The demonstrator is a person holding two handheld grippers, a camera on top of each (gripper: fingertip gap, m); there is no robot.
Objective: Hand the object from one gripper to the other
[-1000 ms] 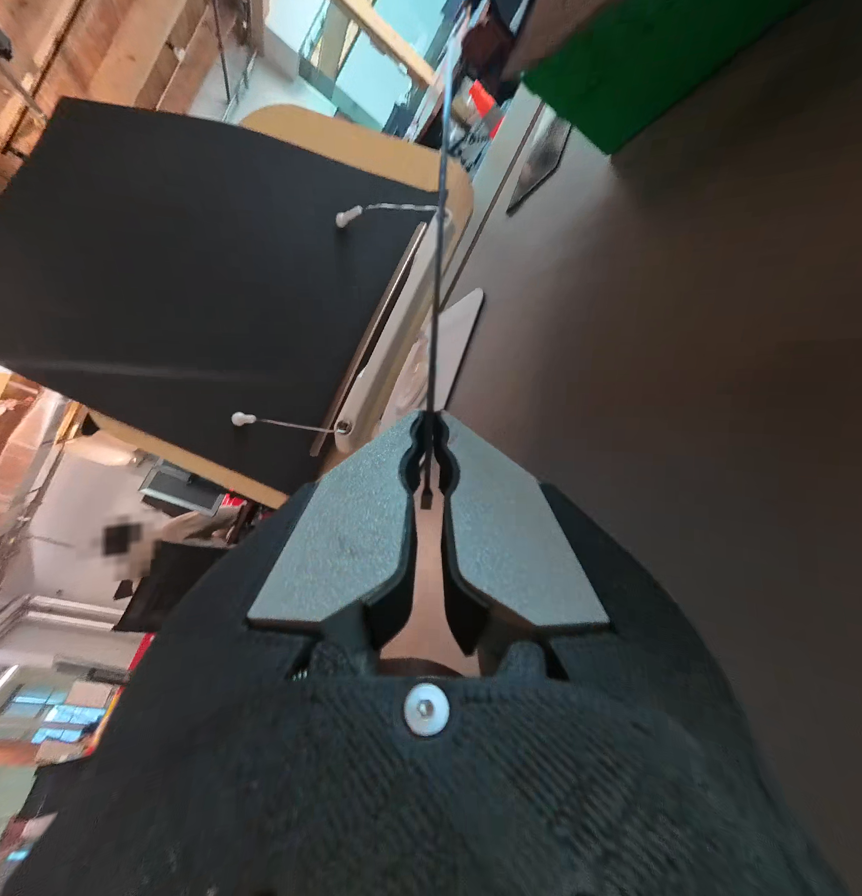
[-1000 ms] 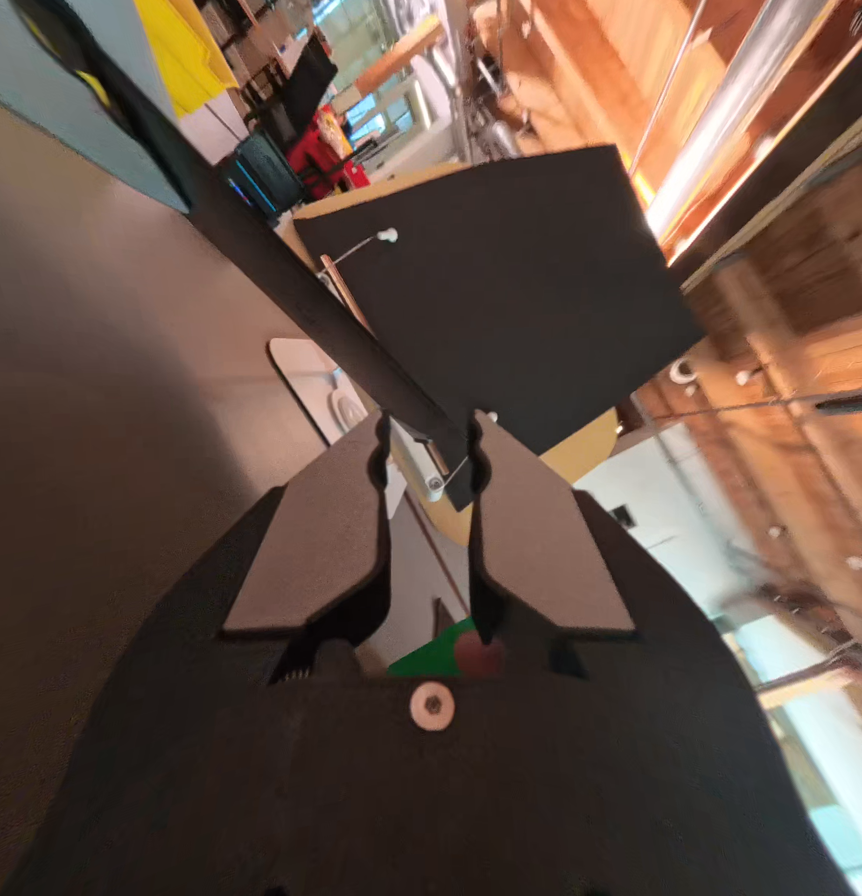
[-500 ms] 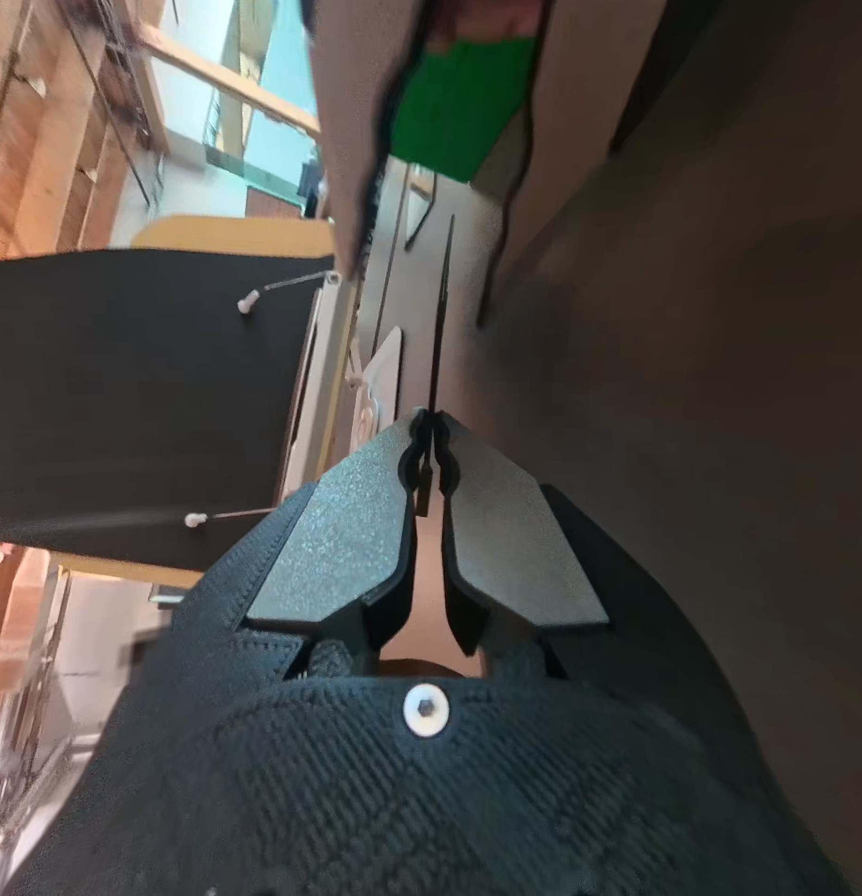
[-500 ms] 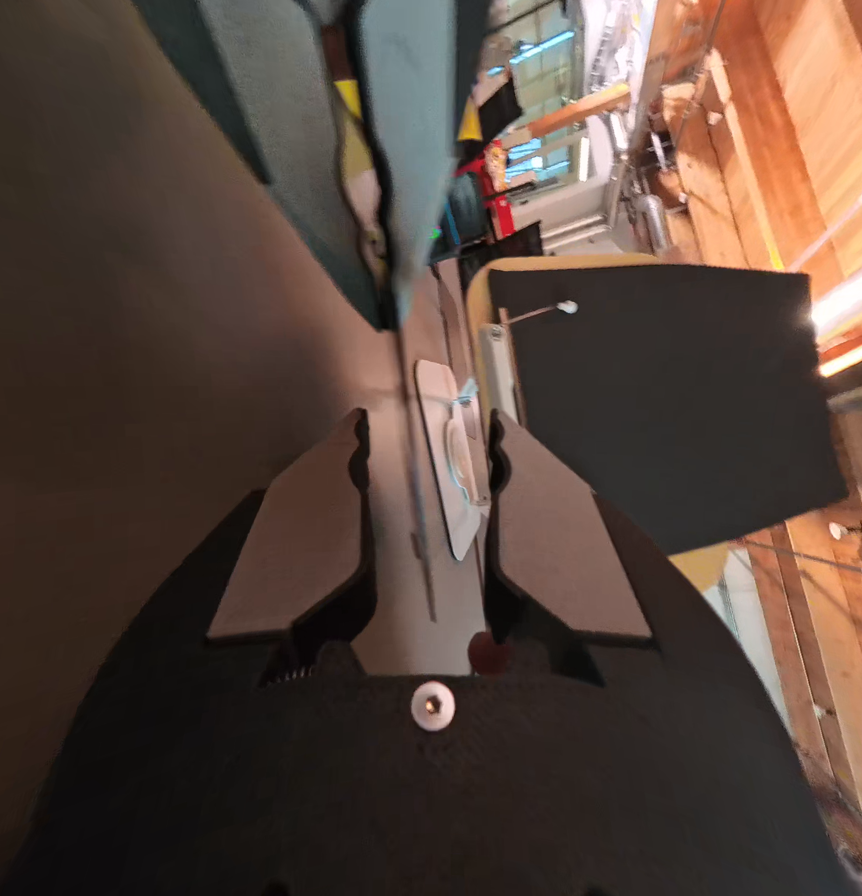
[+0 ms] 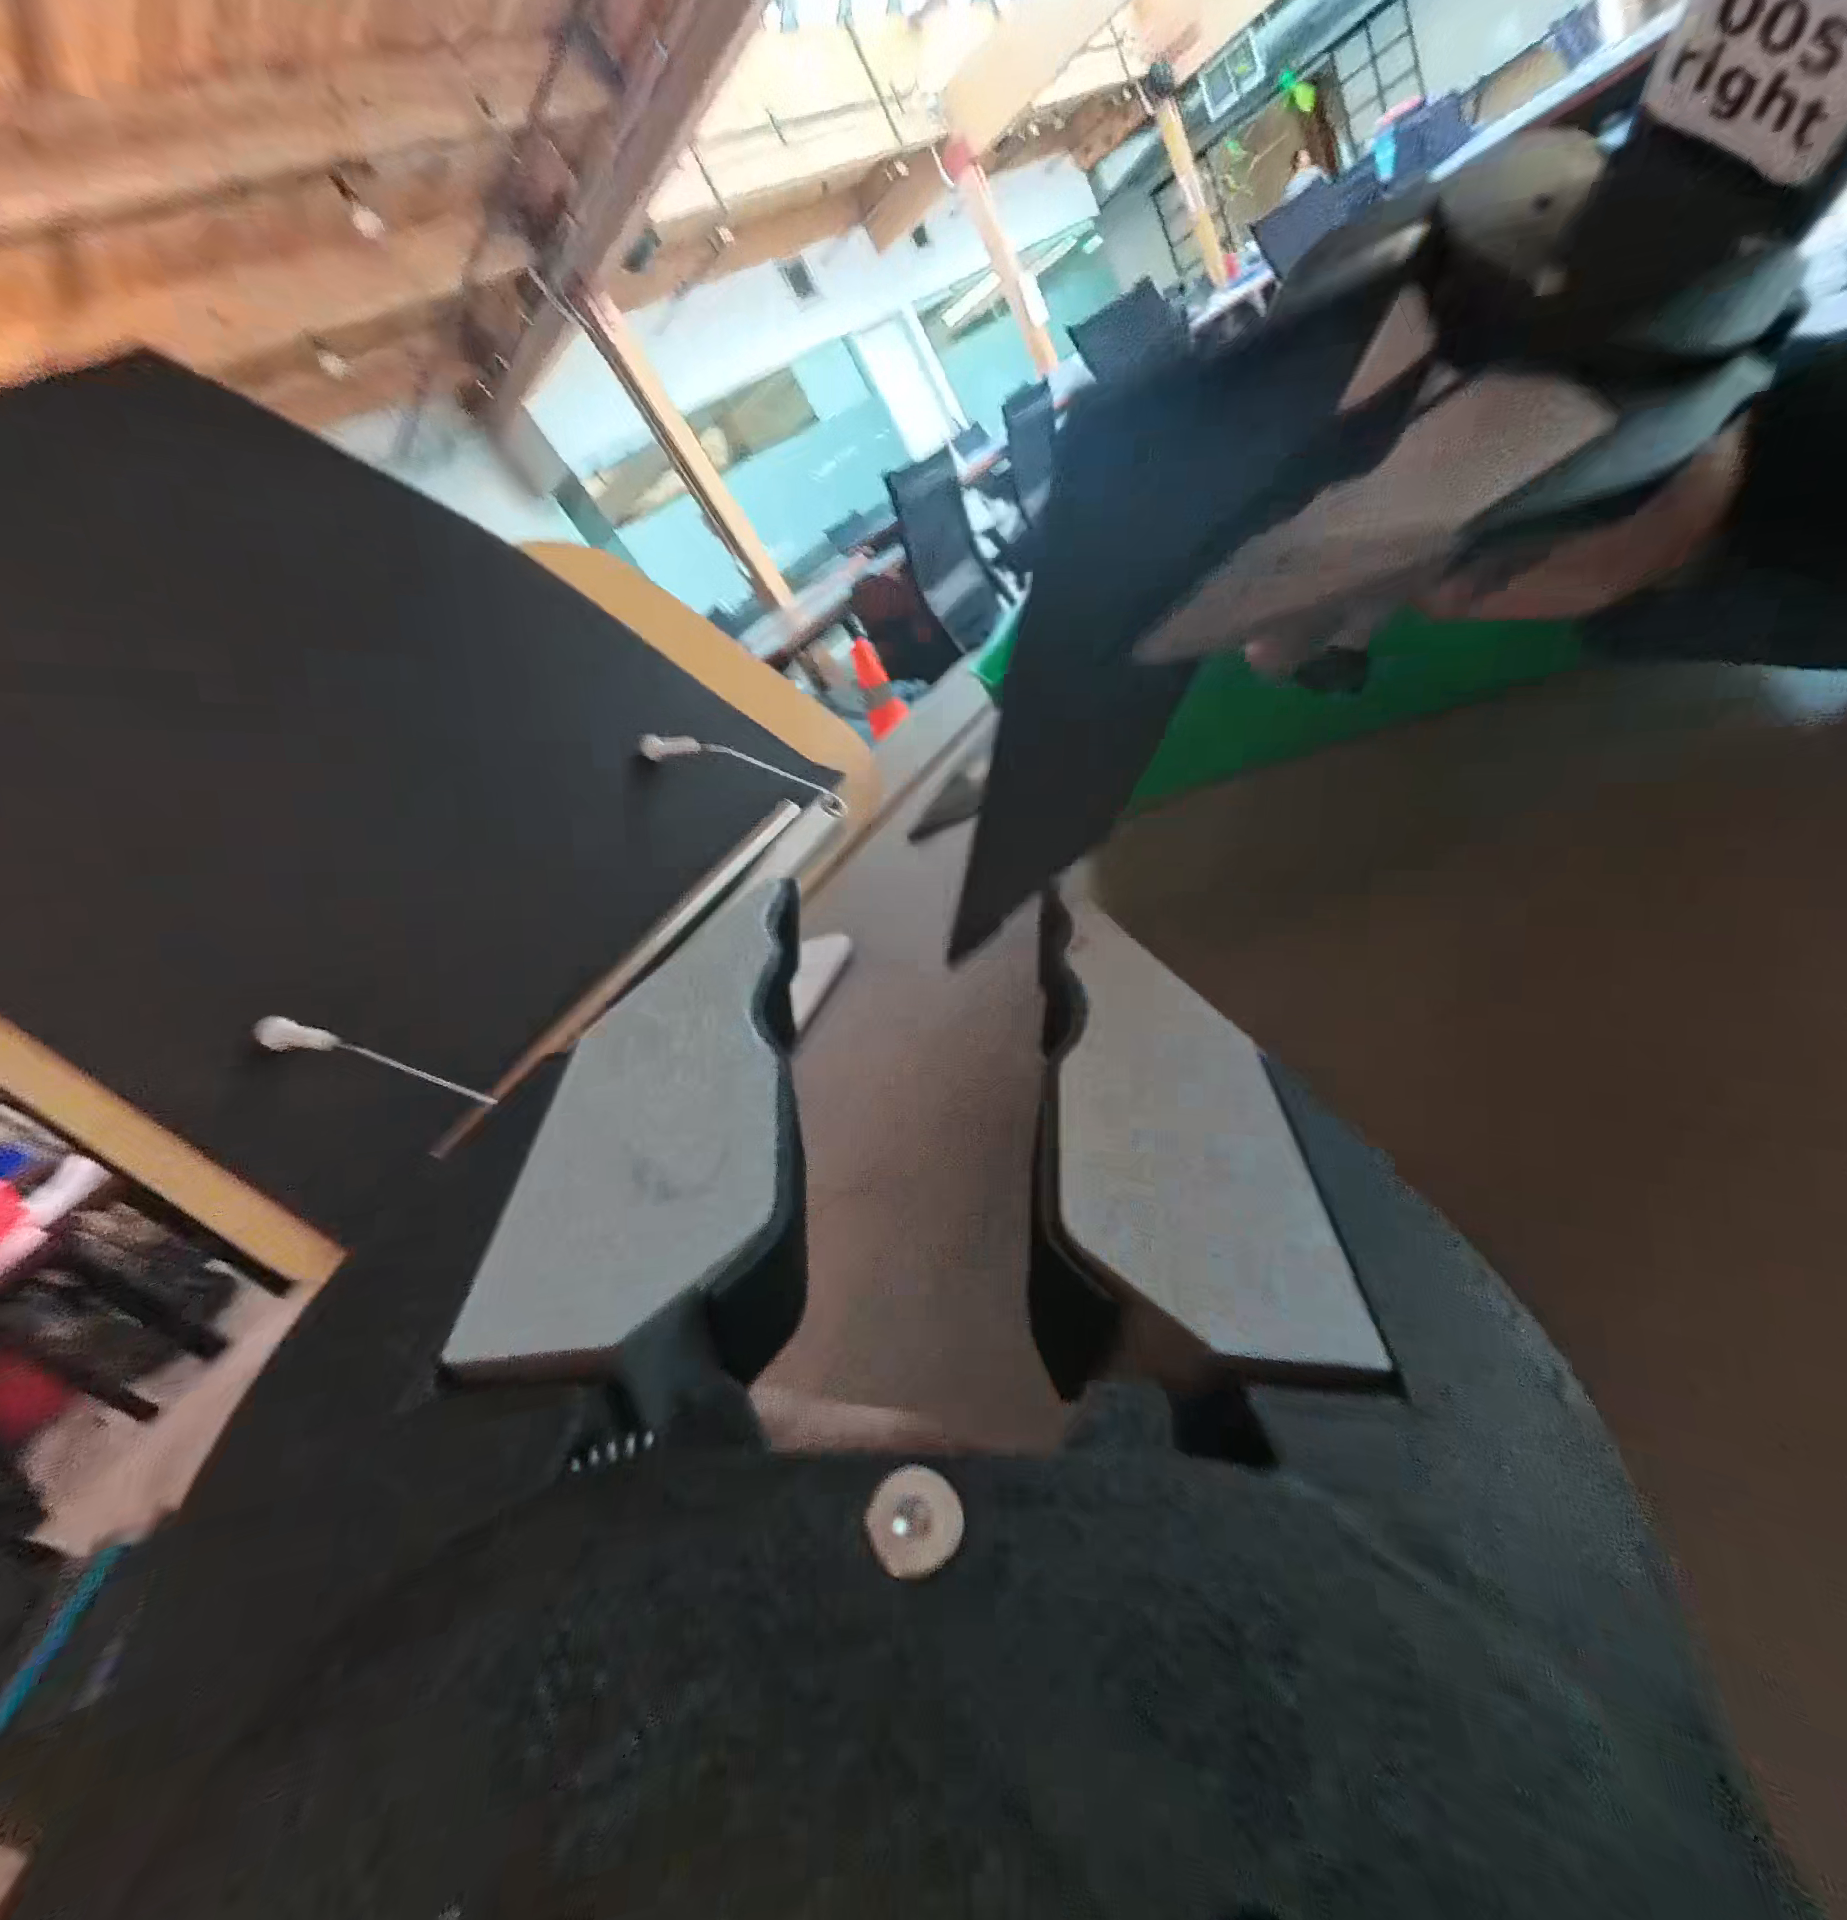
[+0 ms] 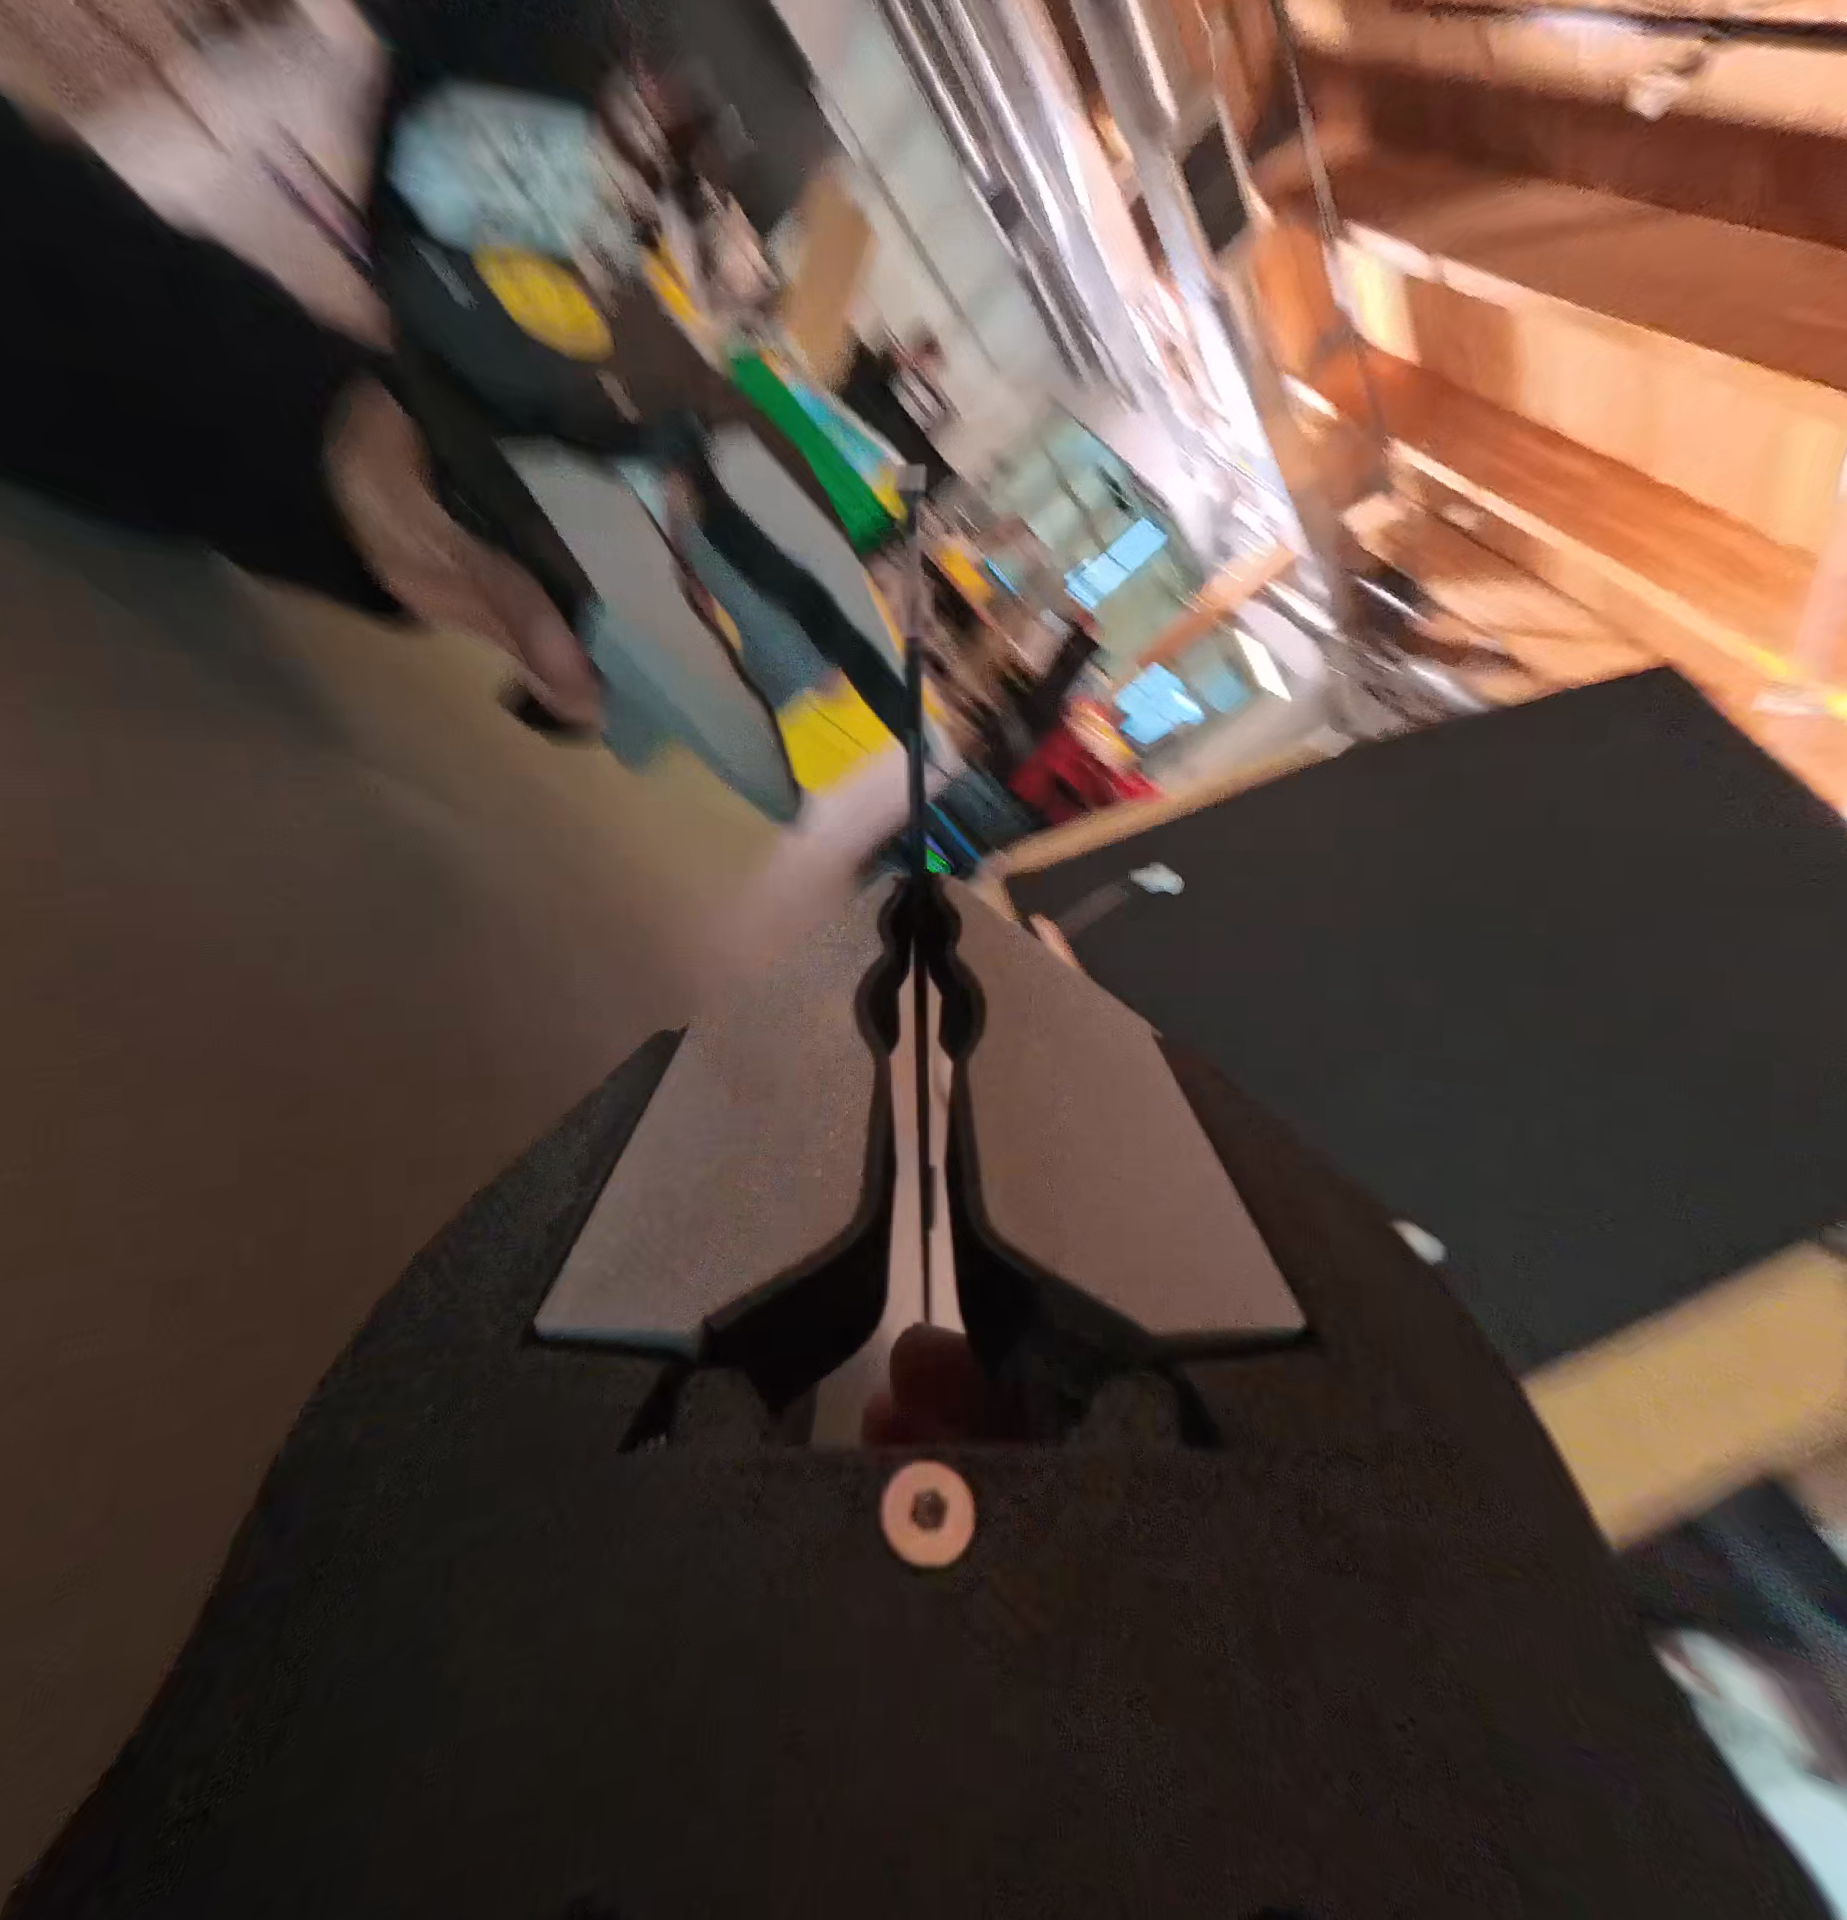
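Your right claw [image 6: 917, 914] is clamped on the thin black sheet [image 5: 1116, 665], edge-on and seemingly above the brown desk [image 5: 1521, 987], while your left claw [image 5: 914, 935] gapes empty just beneath it.

Brown matte surface [image 5: 1470, 1039] spreading beneath and right of the left tongs [image 5: 914, 940], green box [image 5: 1314, 707] resting at its far edge, pale flat pad [image 5: 820, 971] lying just beyond the tongs' tips, dark flat sheet [image 5: 950, 795] farther off

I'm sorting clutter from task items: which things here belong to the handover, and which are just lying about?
Job: black sheet; right gripper, shut on it; left gripper, open.

Lying about: black board; green box; orange cone; table.
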